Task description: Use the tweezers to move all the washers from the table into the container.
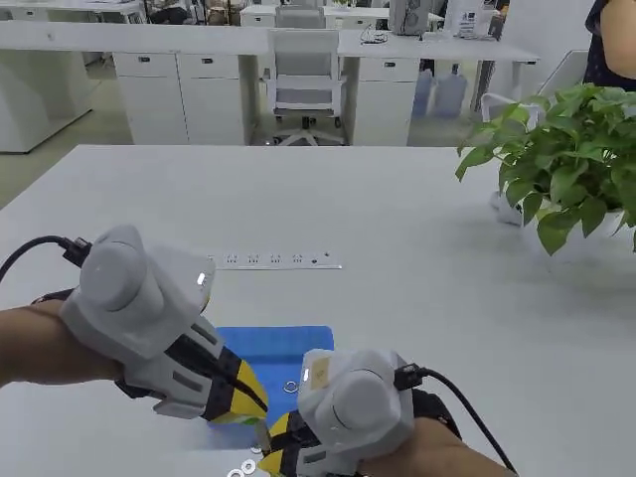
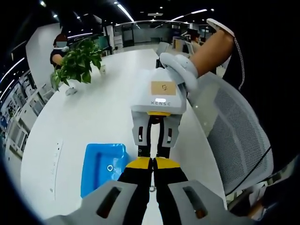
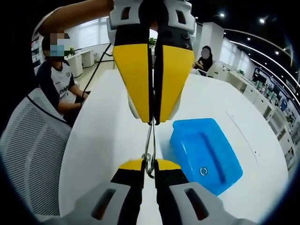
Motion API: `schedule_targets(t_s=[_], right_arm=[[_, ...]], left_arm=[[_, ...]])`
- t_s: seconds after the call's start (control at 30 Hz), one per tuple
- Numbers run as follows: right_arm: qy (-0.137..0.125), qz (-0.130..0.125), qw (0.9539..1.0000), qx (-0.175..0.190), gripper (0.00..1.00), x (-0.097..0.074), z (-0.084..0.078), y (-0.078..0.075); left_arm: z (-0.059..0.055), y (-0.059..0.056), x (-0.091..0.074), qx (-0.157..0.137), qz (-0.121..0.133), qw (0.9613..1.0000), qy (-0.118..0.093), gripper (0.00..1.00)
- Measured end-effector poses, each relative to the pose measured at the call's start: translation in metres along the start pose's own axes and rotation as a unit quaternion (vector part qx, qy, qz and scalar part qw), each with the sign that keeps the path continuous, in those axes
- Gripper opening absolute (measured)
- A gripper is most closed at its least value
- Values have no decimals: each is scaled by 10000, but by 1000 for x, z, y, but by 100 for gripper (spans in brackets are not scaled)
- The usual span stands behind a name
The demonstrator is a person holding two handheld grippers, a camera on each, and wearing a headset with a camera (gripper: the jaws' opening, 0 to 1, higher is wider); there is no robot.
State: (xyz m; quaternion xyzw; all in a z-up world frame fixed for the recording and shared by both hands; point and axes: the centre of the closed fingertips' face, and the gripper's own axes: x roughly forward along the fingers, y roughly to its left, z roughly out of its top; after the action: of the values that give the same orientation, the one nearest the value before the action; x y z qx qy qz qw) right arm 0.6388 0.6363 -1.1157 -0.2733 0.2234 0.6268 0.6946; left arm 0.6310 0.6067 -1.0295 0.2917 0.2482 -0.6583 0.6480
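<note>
A potted plant (image 1: 571,164) stands on the white worktable (image 1: 397,219), desks (image 1: 179,45), a chair (image 1: 306,84) and perhaps water jugs (image 1: 437,94) beyond

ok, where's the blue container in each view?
Head view: blue container bottom centre, behind the left gripper.
Left gripper view: blue container lower left, left of own fingers.
Right gripper view: blue container right of centre, beside own fingers.
Shared landmark: the lone washer inside it.
</note>
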Motion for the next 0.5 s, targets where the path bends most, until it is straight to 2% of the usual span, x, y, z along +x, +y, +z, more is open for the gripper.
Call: schedule_targets(t_s=[0.17,0.5], right_arm=[[-61,-98,9999,69,9,-7,6,-11],[-78,-218,9997,-44,9,-15,16,-37]], left_arm=[[8,10,-5,87,41,10000,-5,5],[18,33,-15,242,164,9996,-2,5]])
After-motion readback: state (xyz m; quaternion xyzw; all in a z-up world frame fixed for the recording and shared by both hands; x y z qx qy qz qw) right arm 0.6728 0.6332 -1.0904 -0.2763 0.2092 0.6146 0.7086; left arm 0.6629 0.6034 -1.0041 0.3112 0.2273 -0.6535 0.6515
